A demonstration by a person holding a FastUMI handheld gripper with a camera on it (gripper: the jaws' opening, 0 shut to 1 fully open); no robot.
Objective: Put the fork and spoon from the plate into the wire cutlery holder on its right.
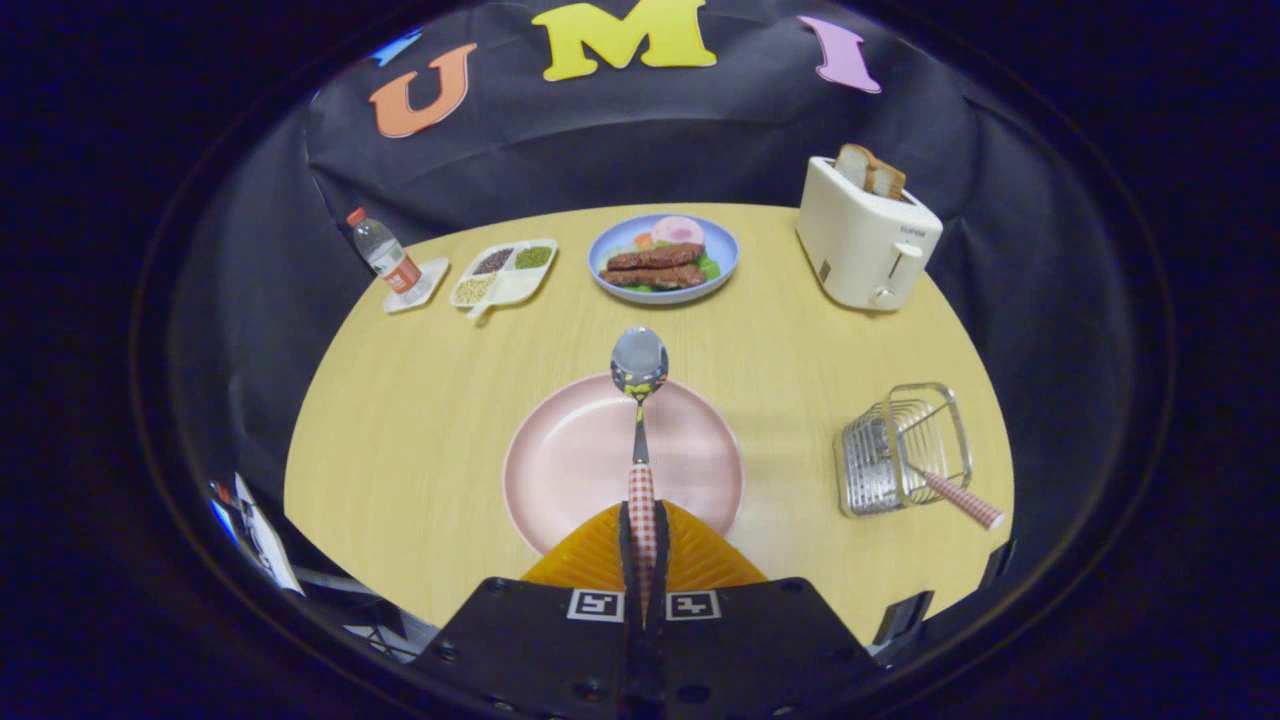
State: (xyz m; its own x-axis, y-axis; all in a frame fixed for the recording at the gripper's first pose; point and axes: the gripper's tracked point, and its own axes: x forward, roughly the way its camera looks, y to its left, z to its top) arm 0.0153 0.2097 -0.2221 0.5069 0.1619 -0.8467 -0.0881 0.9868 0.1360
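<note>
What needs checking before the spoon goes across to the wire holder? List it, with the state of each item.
1. Grip: gripper shut on the checked handle of the steel spoon: ok.
2. Spoon attitude: points straight ahead in line with the fingers, bowl over the far rim of the round pink plate: ok.
3. Plate empty of cutlery: ok.
4. Chrome wire cutlery holder lies tipped on its side: not ok.
5. Fork: a checked handle sticks out of the holder; its tines are hidden: cannot tell.
6. Bare wooden table between plate and holder: ok.
</note>
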